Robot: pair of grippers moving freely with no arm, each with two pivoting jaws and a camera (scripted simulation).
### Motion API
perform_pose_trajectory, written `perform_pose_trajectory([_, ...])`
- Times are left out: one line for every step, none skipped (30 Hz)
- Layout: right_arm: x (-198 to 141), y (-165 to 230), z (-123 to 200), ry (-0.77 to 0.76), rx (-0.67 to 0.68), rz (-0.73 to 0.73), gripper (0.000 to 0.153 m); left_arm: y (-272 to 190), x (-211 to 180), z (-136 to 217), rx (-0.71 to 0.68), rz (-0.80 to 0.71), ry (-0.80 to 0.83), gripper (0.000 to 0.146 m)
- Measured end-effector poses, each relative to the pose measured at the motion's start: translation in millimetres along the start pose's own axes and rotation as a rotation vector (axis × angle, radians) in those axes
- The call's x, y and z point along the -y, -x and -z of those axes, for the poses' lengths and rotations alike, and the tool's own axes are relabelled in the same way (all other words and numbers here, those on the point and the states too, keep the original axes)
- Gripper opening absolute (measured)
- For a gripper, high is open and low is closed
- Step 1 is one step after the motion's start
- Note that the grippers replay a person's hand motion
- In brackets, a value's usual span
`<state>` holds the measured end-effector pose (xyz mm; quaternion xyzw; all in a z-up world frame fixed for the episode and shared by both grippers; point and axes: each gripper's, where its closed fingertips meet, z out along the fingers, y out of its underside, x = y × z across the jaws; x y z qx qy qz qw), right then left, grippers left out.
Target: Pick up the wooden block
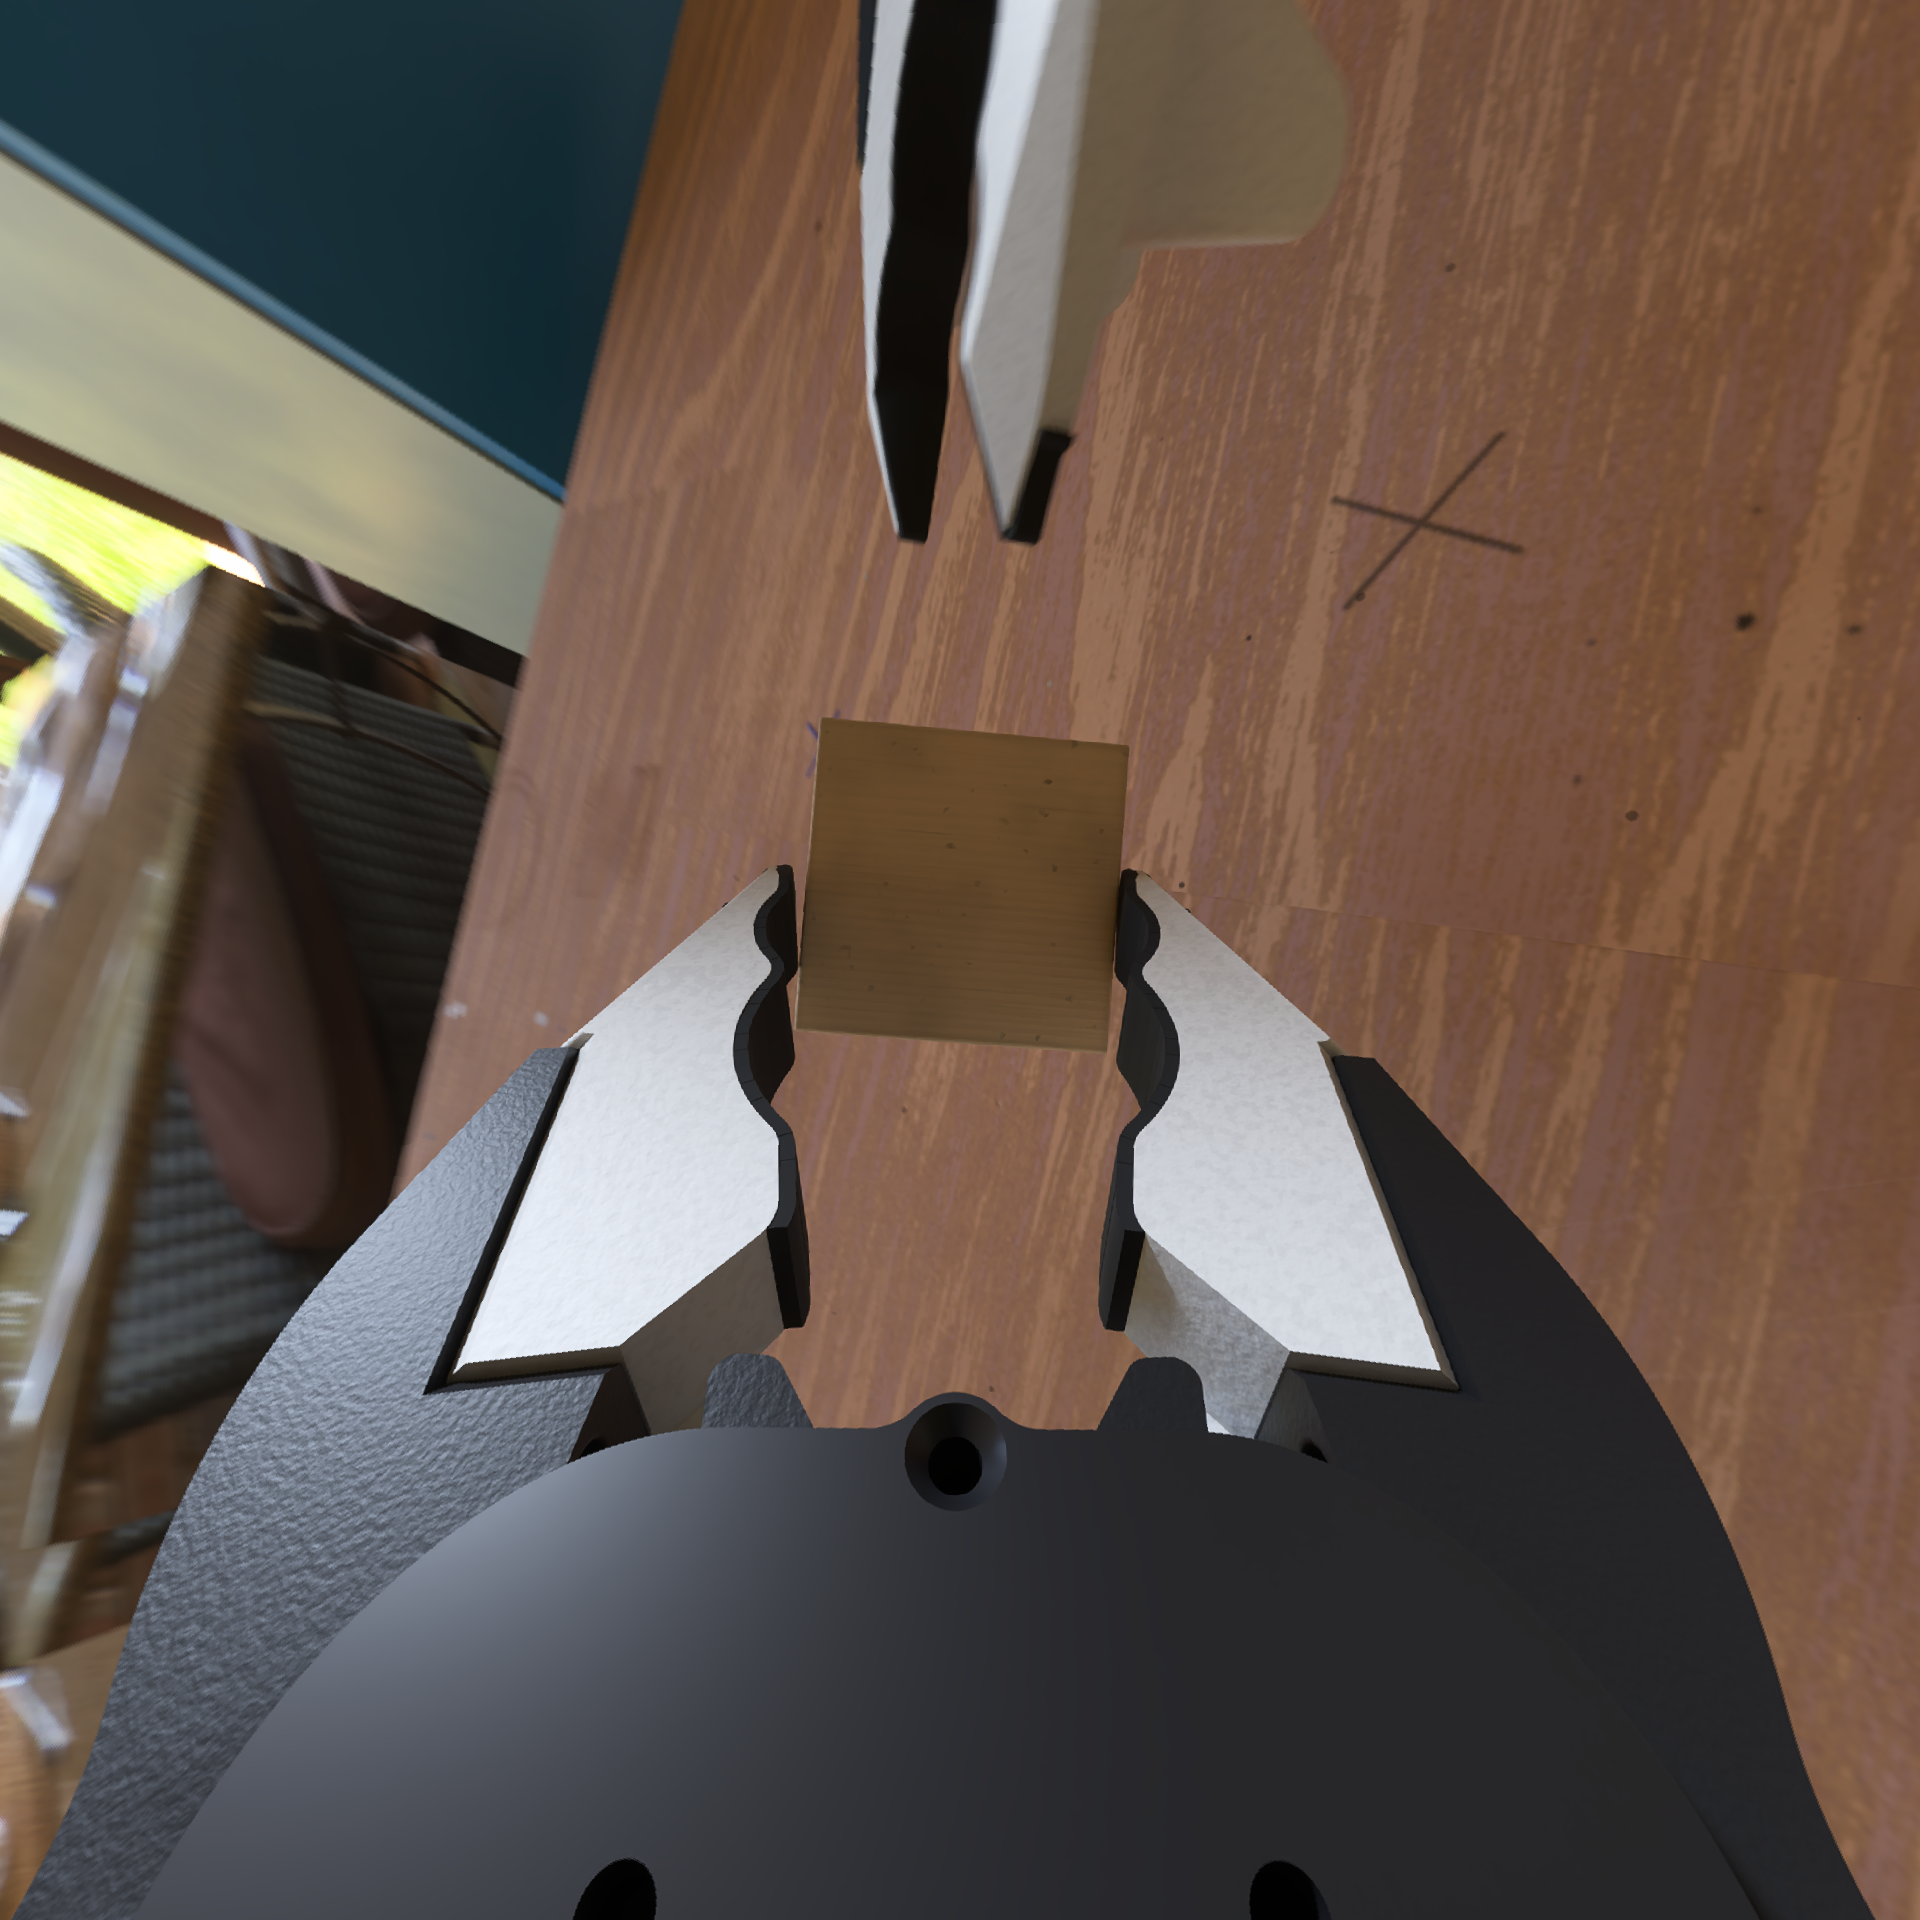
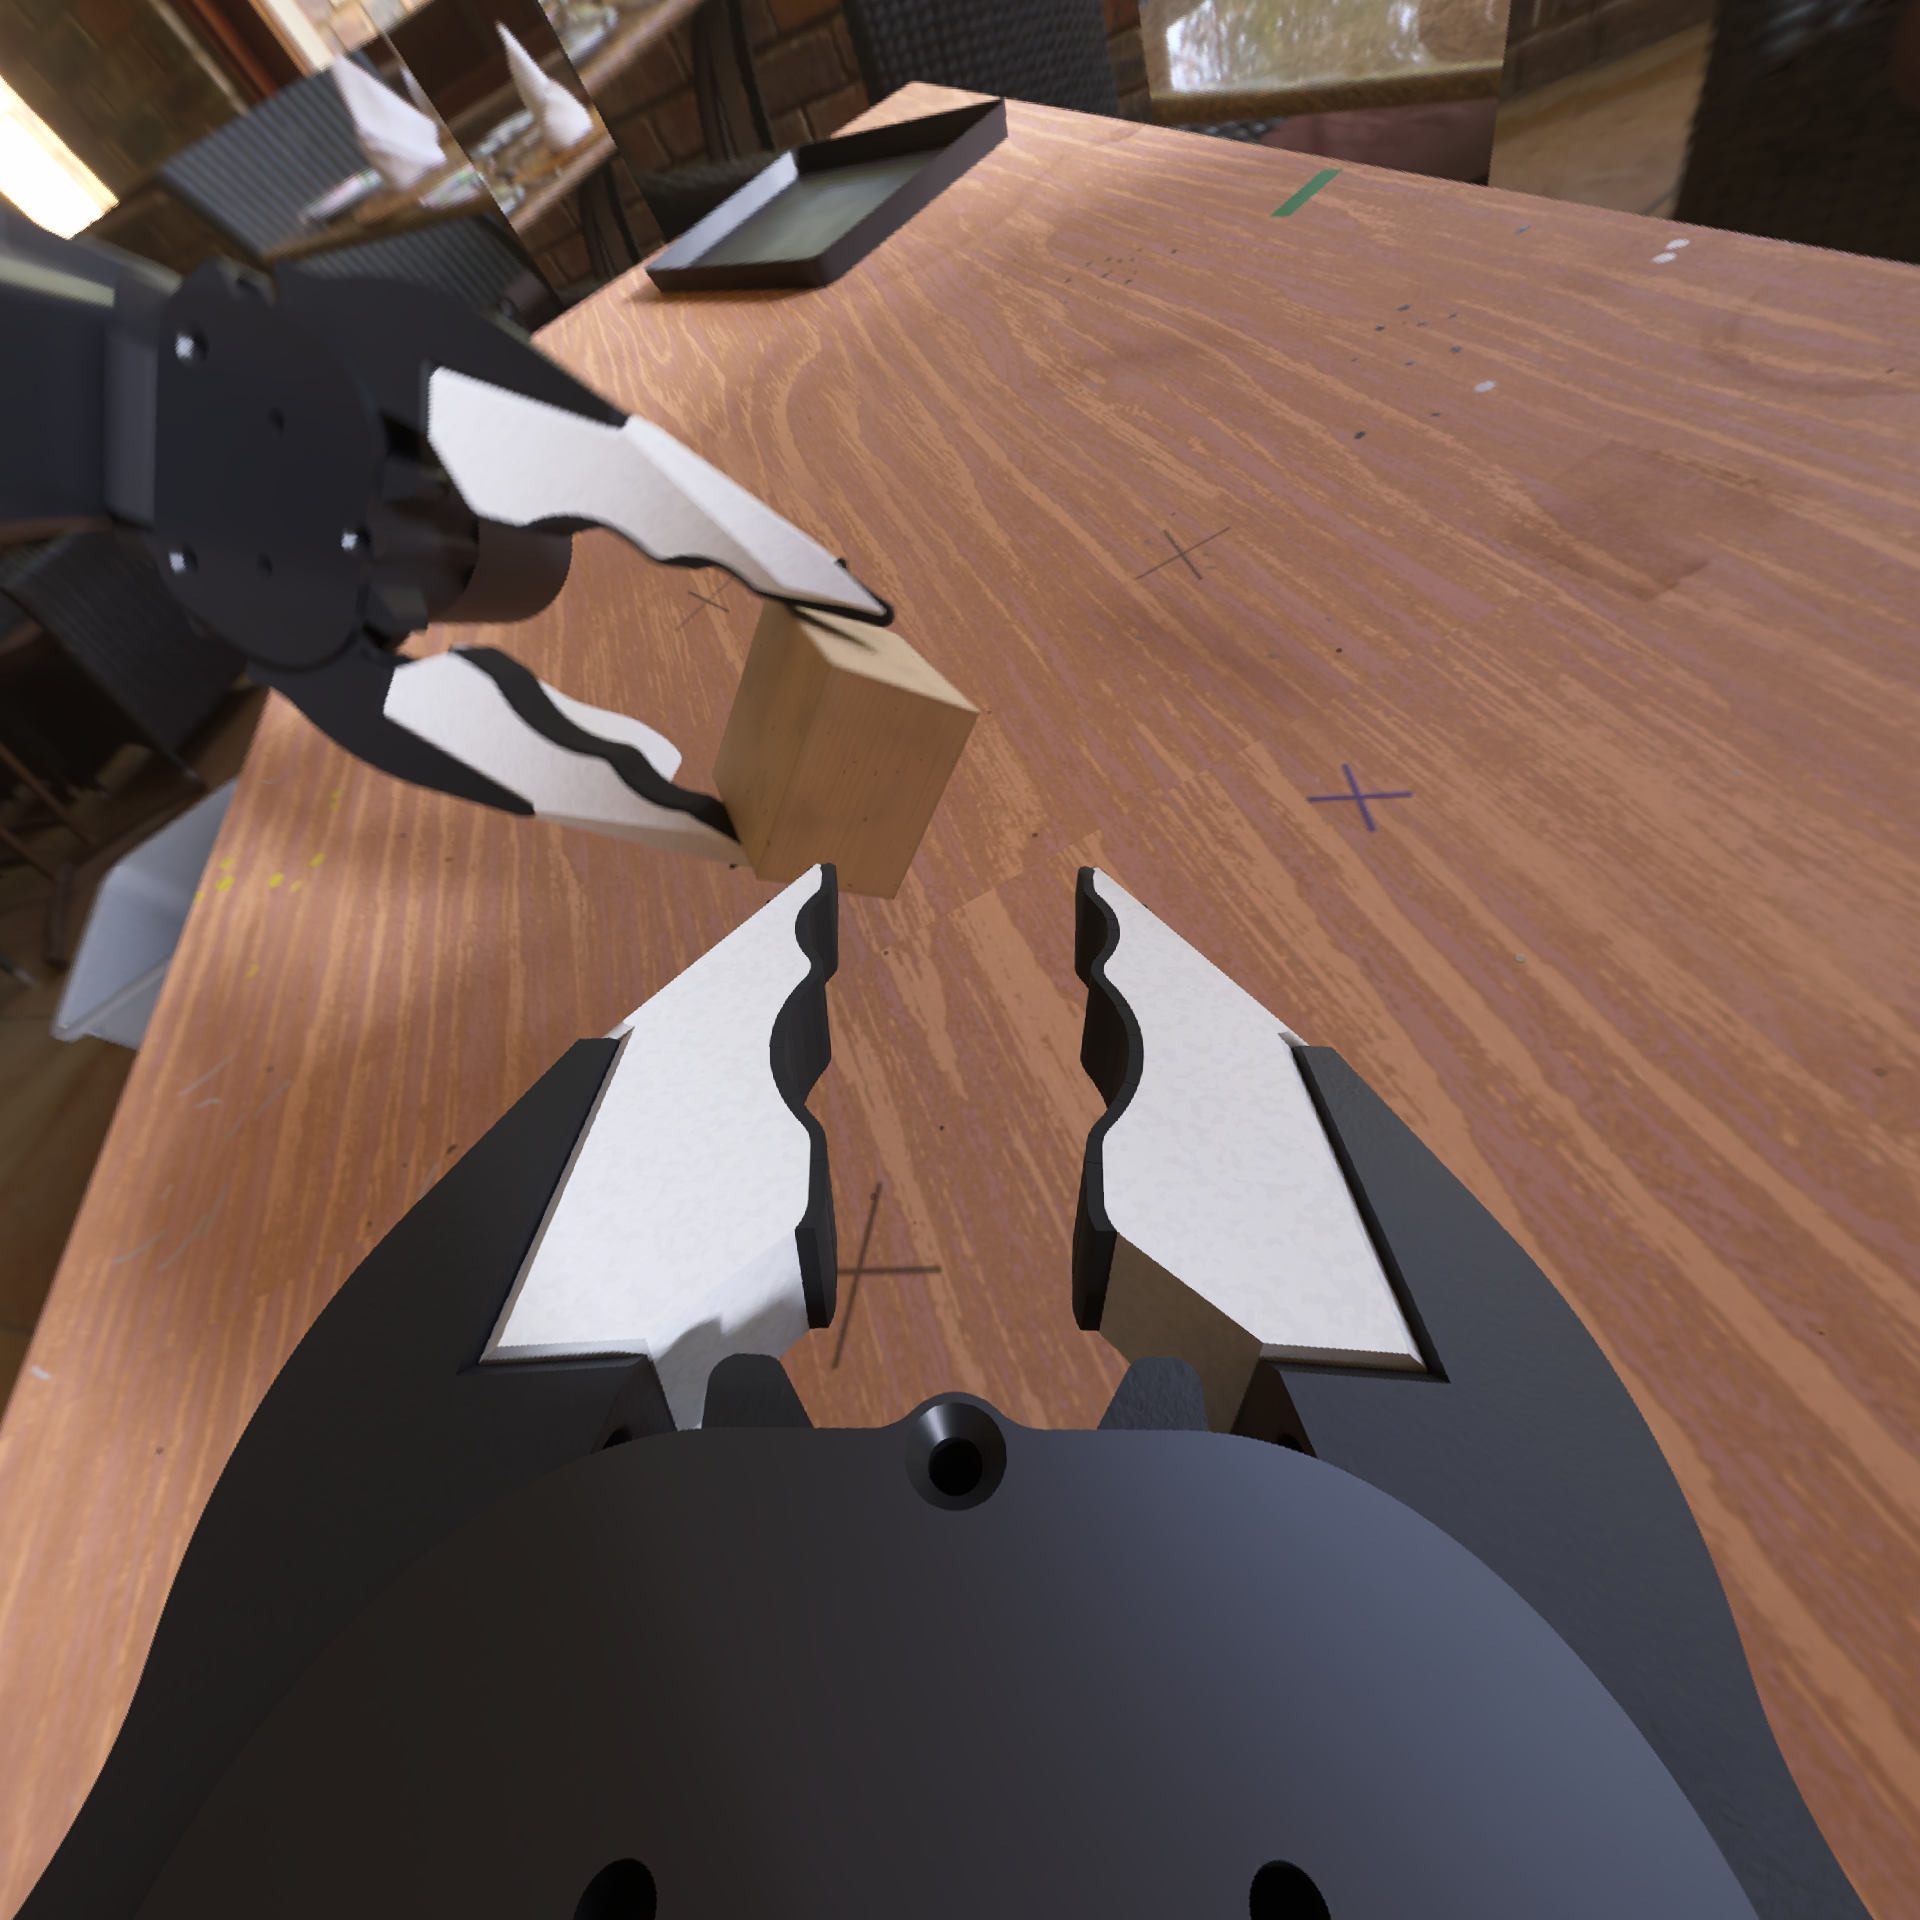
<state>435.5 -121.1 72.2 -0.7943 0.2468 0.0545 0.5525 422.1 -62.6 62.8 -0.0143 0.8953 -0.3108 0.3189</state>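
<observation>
A light wooden block sits between the fingertips of my left gripper; both pads touch its sides. In the right wrist view the block is tilted, pinched at its near end by the left gripper, over the wooden table. I cannot tell if it is clear of the surface. My right gripper is open and empty, its fingertips just short of the block. It also shows in the left wrist view, beyond the block, pointing toward it.
A black shallow tray lies at the table's far corner. Pencil crosses and a blue cross mark the tabletop. The table edge runs close on the left. A white box stands off the table.
</observation>
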Motion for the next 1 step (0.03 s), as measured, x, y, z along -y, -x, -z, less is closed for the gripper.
perform_pose_trajectory([0.7,0.2,0.2,-0.007,0.011,-0.015,0.046,-1.9,4.1,2.4,0.033,-0.042,-0.013,0.062])
